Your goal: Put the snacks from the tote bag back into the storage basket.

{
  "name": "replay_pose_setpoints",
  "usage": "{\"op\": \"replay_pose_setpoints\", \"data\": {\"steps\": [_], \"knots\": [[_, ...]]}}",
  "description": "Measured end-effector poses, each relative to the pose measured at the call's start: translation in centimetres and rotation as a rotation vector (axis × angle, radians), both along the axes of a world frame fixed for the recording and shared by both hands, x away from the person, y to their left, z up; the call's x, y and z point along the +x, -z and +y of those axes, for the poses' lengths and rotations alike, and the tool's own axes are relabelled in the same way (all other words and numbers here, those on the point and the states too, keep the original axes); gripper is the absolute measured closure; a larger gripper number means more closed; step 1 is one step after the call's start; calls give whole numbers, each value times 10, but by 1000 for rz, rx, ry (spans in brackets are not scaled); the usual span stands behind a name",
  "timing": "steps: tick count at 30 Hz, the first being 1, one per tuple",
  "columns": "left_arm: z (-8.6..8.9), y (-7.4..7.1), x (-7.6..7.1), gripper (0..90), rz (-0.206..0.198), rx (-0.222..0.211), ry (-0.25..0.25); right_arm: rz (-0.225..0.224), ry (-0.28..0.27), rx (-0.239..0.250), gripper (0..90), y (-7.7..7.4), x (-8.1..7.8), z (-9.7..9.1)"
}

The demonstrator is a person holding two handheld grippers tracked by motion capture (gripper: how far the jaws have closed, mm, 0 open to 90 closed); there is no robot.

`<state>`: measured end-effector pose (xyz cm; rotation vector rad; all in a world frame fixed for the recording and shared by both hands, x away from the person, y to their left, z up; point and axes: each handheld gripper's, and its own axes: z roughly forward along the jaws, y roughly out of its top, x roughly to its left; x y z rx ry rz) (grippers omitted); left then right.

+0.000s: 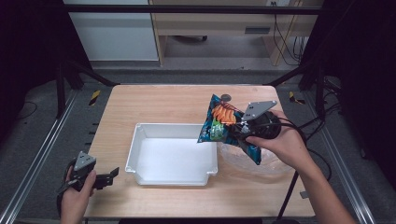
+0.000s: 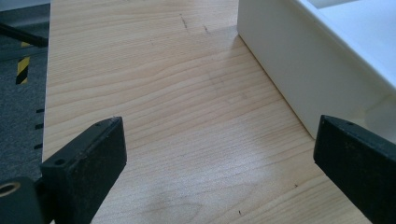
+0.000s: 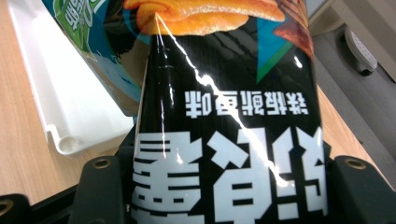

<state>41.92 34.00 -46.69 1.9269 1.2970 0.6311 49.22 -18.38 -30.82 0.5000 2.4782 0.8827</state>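
The right gripper (image 1: 243, 129) is clamping a bag of crisps (image 1: 223, 127), its jaws pressing in on the lower part of the pack, as the right gripper view (image 3: 224, 182) is showing. The bag is hanging in the air, tilted, with its upper end leaning over the right rim of the white plastic tray (image 1: 140, 135) and its lower end sitting above a clear plastic bowl (image 1: 275, 165) that is standing just beside the tray's right side. The pack is dark blue and black, with orange crisps printed on it and large white lettering that is reading upside down in the right gripper view.

The left gripper (image 1: 106, 178) is resting low near the front left corner of the wooden counter (image 1: 154, 98), near the tray's left wall but apart from it. Its jaws are standing wide open with nothing between them; in the left gripper view they are framing bare wood, with the tray's outer wall (image 2: 299, 79) running along the right.

The person's right hand (image 1: 280, 142) is wrapping around the gripper body.
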Motion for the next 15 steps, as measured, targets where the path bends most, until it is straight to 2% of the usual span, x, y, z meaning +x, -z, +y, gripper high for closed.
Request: {"op": "replay_pose_setpoints", "data": {"steps": [15], "knots": [[1,0,0,24,-5,-5,-4,-4,-57,-16,388,3,-1,32]]}}
